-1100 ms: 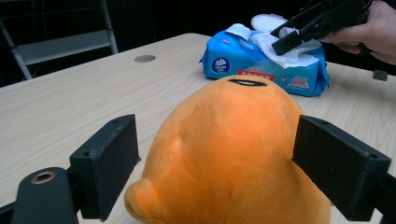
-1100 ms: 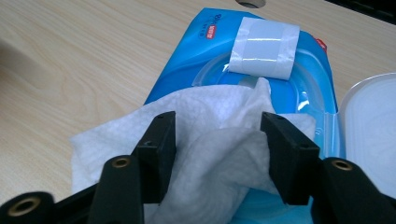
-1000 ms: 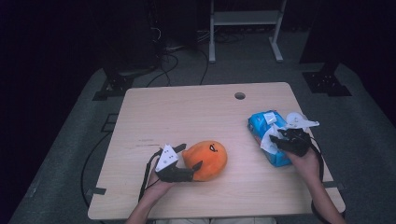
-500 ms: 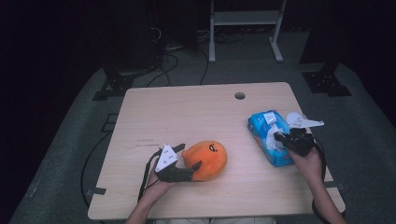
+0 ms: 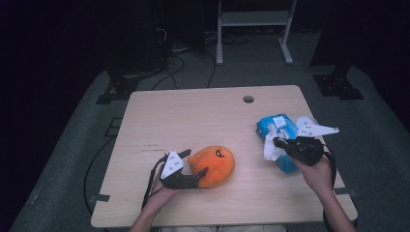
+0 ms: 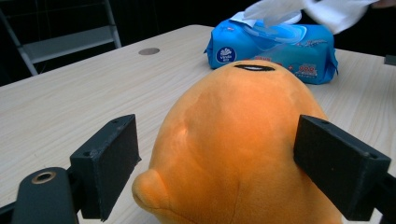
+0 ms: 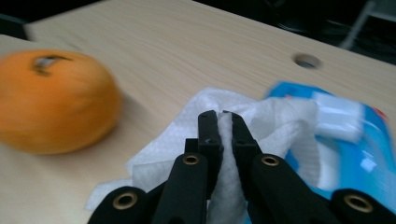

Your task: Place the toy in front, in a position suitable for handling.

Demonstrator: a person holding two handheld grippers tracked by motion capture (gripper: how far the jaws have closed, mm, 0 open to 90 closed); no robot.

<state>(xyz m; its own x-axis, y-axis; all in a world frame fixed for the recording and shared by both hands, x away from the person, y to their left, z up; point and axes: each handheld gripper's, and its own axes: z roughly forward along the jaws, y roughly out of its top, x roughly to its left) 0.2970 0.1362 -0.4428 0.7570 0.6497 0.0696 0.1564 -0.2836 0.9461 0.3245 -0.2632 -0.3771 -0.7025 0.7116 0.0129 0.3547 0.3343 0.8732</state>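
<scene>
Right gripper view, blurred, white tissue (image 7: 224, 140) drawn from blue pack (image 7: 355, 140)

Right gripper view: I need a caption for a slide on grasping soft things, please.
Right gripper pinches a white wipe from the blue pack; orange plush toy beside.

Fuzzy orange plush toy (image 6: 243, 154), glossy blue plastic pack (image 6: 275, 51), soft paper tissue (image 7: 224, 140).
</scene>
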